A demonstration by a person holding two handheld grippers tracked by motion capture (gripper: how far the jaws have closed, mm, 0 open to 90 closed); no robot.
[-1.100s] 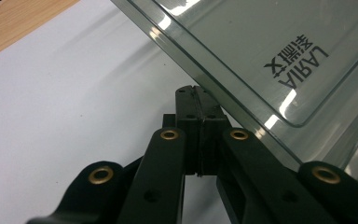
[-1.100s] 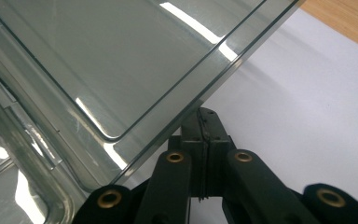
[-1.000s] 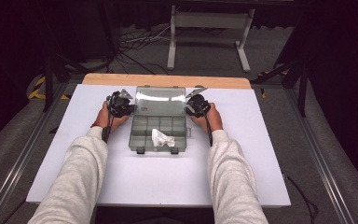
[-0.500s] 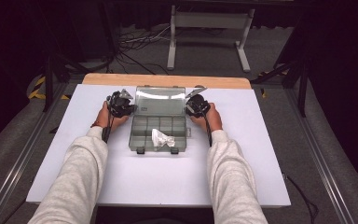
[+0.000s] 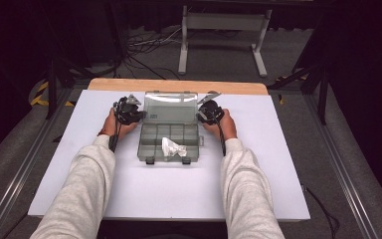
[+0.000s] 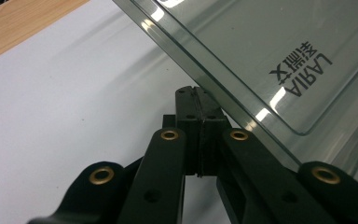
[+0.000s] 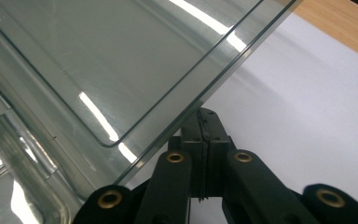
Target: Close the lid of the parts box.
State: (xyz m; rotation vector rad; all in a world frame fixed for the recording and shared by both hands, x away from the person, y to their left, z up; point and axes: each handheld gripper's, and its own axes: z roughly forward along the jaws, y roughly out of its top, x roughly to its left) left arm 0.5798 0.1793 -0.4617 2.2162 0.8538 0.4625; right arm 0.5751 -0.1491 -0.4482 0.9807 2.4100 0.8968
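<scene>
The counter is a wide white surface with a strip of bare wood along its far edge, and it looks the same as in the earlier frames. Near its middle sits the clear compartment box, its base flat on the white top and its two latches facing the person. The box has not shifted since a second ago. Its transparent lid stands open on the far side, tilted back from the base; in the left gripper view the lid fills the upper right and bears dark printed lettering, and in the right gripper view the lid fills the upper left. Across the three high-view frames the lid's angle appears about the same, with no change that can be told for sure.

The left gripper is held at the lid's left edge and the right gripper at its right edge, both where they were half a second ago. In the left gripper view the left gripper has its jaws pressed together with no gap, the tips just beside the lid's rim; whether they touch it cannot be told. The right gripper is likewise closed tight, its tips just under the lid's edge.

A crumpled white packet lies in the front compartments of the base, its place unchanged.
</scene>
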